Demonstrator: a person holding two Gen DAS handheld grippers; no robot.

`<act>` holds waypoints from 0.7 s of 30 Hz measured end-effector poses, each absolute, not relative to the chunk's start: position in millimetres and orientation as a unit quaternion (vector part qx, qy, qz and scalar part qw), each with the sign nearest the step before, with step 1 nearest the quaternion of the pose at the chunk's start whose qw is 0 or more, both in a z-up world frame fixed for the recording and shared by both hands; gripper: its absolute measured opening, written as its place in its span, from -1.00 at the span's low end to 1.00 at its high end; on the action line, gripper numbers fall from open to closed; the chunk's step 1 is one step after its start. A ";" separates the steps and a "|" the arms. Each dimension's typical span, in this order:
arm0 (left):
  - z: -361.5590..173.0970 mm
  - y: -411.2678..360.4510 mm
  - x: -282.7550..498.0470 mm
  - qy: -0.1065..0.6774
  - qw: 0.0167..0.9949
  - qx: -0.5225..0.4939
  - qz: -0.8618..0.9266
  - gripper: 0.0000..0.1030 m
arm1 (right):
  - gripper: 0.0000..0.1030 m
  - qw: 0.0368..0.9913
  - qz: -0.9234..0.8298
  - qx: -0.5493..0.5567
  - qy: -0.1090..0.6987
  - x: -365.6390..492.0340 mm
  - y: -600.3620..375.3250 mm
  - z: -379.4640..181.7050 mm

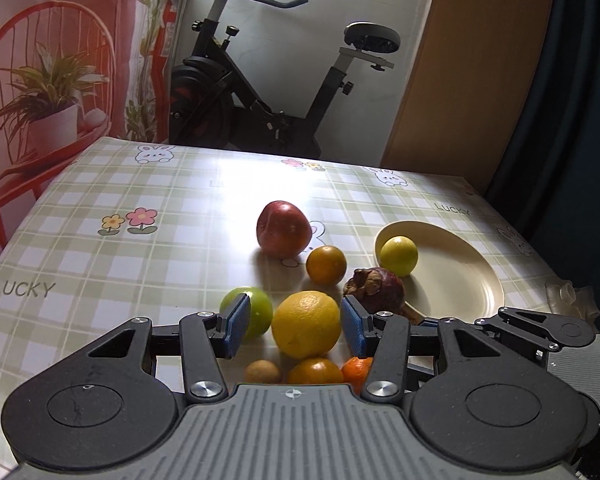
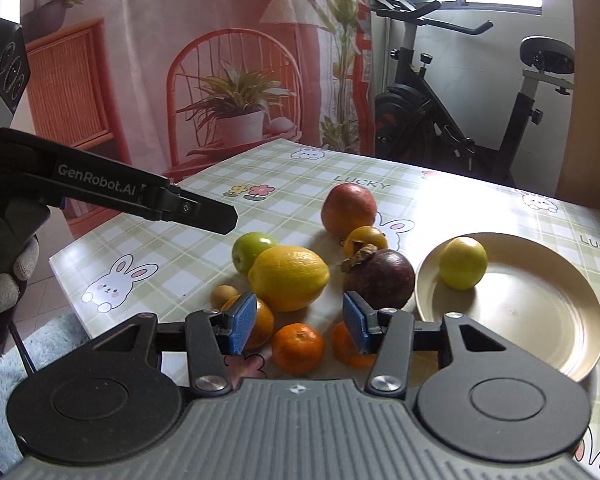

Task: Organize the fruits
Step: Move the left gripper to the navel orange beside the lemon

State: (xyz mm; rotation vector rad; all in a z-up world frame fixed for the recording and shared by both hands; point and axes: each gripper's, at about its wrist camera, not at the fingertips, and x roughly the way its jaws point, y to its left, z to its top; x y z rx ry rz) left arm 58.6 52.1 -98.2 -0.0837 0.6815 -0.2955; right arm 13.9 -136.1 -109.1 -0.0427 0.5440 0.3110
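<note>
In the left wrist view my left gripper [image 1: 295,325] is open, and a large yellow lemon [image 1: 306,324] shows in the gap without touching the blue pads [image 1: 236,326]. Around it lie a green apple [image 1: 256,312], a red apple [image 1: 283,234], a small orange [image 1: 326,264] and a dark mangosteen [image 1: 374,286]. A yellow-green citrus [image 1: 399,256] sits on the cream plate [image 1: 460,280]. My right gripper [image 2: 300,324] is open above a tangerine [image 2: 298,347], with the lemon [image 2: 288,278] ahead. A second tangerine [image 2: 346,344], an orange [image 2: 262,326] and a small brown fruit [image 2: 225,295] lie near it.
The left gripper [image 2: 220,218] hovers over the table's left side, held by a gloved hand [image 2: 4,280]. The checked tablecloth [image 2: 188,264] ends at a near-left edge, with a fluffy rug [image 2: 40,344] below. An exercise bike [image 1: 260,92] stands beyond the far edge.
</note>
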 end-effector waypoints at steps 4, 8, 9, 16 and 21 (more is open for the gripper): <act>-101.1 68.6 55.1 0.345 0.928 -0.051 -0.130 0.01 | 0.00 0.946 0.168 -0.037 0.275 18.1 -124.8 -112.0; -108.7 83.4 53.9 0.354 0.924 -0.071 -0.125 0.00 | 0.00 0.938 0.189 -0.067 0.283 25.4 -109.0 -117.1; -110.2 83.9 53.4 0.356 0.923 -0.073 -0.127 0.00 | 0.00 0.936 0.193 -0.077 0.285 27.9 -104.7 -119.3; -130.9 89.9 56.2 0.376 0.911 -0.085 -0.145 -0.01 | 0.00 0.920 0.205 -0.114 0.313 47.0 -86.9 -139.0; -139.1 88.4 59.5 0.391 0.900 -0.100 -0.165 -0.01 | 0.04 0.914 0.220 -0.115 0.322 46.5 -81.9 -146.5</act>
